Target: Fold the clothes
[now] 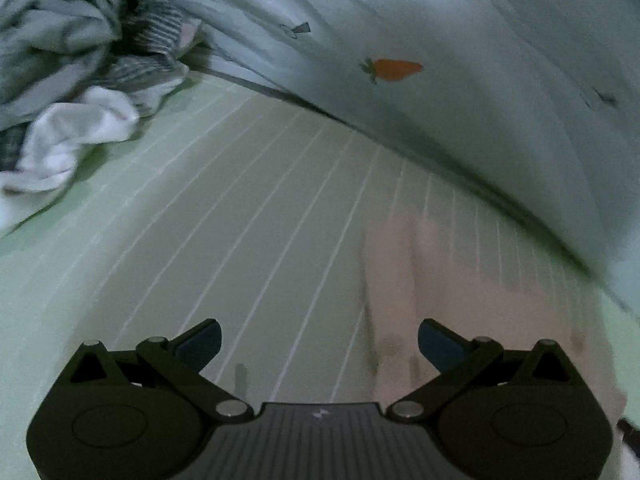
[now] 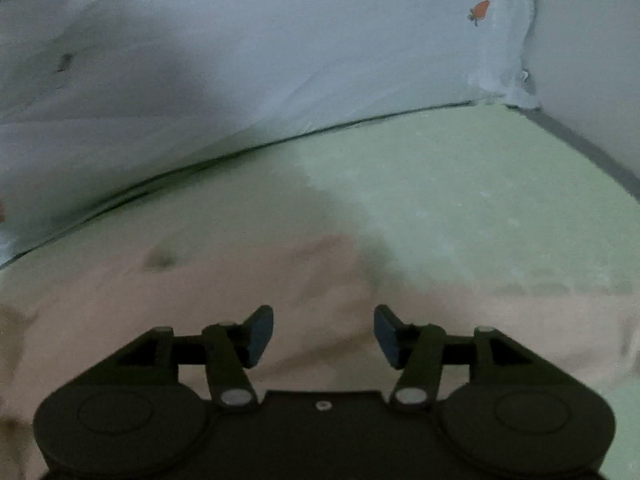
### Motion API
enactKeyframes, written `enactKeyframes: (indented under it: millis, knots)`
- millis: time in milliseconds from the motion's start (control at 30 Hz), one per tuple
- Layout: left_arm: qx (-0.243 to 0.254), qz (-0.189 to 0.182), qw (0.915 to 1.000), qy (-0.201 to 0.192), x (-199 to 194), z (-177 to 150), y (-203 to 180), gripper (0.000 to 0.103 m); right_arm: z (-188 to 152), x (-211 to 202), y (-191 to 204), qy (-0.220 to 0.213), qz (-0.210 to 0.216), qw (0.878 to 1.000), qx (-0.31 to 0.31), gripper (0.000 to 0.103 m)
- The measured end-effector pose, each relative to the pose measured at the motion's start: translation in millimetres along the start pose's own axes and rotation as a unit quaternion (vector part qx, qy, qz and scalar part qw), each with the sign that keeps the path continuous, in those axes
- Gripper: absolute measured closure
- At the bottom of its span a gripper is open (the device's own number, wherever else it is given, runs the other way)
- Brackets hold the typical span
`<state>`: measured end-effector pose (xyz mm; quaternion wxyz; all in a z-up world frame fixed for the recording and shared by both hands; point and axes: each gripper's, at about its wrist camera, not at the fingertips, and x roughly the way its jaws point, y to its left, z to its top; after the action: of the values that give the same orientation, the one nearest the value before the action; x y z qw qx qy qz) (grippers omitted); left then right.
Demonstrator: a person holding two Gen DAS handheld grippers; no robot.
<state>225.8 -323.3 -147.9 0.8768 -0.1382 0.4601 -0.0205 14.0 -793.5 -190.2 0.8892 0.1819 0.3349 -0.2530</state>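
Note:
A pale pink garment (image 2: 168, 320) lies flat on the green striped sheet (image 1: 240, 220); in the left wrist view its blurred edge (image 1: 420, 280) shows at the lower right. My left gripper (image 1: 319, 342) is open over bare sheet, just left of that pink cloth. My right gripper (image 2: 324, 334) is open too, low over the pink garment, with nothing between its fingers. A heap of unfolded clothes (image 1: 88, 80), white, grey and striped, sits at the far left.
A pale blue duvet (image 1: 440, 40) with small carrot prints (image 1: 394, 69) runs along the far side of the bed (image 2: 280, 60). A grey-white wall (image 2: 592, 60) bounds the bed at the far right. Bare green sheet (image 2: 480, 200) lies right of the garment.

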Motion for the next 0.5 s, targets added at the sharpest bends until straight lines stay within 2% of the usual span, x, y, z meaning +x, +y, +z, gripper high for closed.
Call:
enactKeyframes:
  millis: [67,167,300,333,367,400,433,467,500]
  knots:
    - [-0.011,-0.003,0.9999,0.008,23.9,17.6,-4.7,0.000,11.5,18.9,-4.7,-0.003,-0.009,1.000,0.003,0.045]
    - [-0.021,-0.011,0.9995,0.019,49.1,33.6,-10.0,0.001,19.1,40.1,-8.2,0.006,0.001,1.000,0.026,0.046]
    - [-0.041,-0.030,0.9977,0.045,71.2,43.1,-12.0,0.015,21.4,51.1,-7.9,0.018,0.004,0.999,0.032,0.050]
    - [-0.037,-0.032,0.9978,0.044,72.8,44.4,-13.7,0.019,22.8,51.9,-8.1,0.019,0.005,0.999,0.032,0.058]
    - [-0.034,-0.033,0.9979,0.043,74.3,45.7,-15.3,0.025,24.2,52.7,-8.3,0.020,0.006,0.999,0.031,0.077]
    - [-0.032,-0.034,0.9980,0.043,75.7,47.0,-16.8,0.034,25.6,53.5,-8.6,0.021,0.007,0.999,0.031,0.090]
    - [-0.033,-0.033,0.9979,0.044,76.9,48.2,-18.3,0.050,27.0,54.3,-8.8,0.022,0.008,0.999,0.031,0.099]
    - [-0.033,-0.033,0.9979,0.045,78.0,49.4,-19.8,0.062,28.4,55.1,-9.0,0.023,0.009,0.999,0.031,0.099]
    - [-0.034,-0.032,0.9979,0.046,79.2,50.7,-21.4,0.092,29.7,55.4,-9.3,0.023,0.010,0.999,0.031,0.099]
